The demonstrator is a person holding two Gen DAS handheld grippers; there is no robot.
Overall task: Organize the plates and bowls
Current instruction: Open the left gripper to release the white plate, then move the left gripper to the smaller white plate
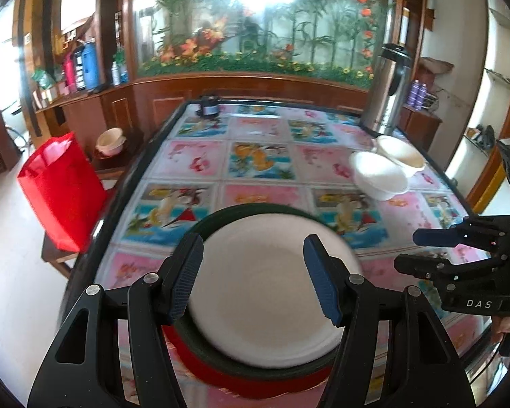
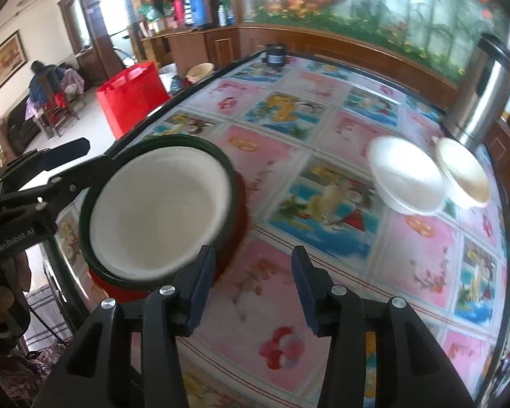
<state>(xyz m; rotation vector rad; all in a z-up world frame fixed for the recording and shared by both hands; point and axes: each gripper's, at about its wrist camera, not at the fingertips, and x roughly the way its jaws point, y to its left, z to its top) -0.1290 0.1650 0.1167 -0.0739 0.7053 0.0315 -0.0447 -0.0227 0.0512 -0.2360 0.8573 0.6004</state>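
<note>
White plate is stacked on green and red plates near the table edge; two white bowls sit beside a steel flask; left gripper and right gripper are held apart, nothing gripped

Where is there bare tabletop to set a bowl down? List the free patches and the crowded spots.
Free: the wide middle of the table, between the stacked plates and the two white bowls; also the near stretch under the right gripper.

Crowded: the far right corner, where the bowls sit close beside the steel flask, and the plates' edge, where the left gripper hovers.
</note>
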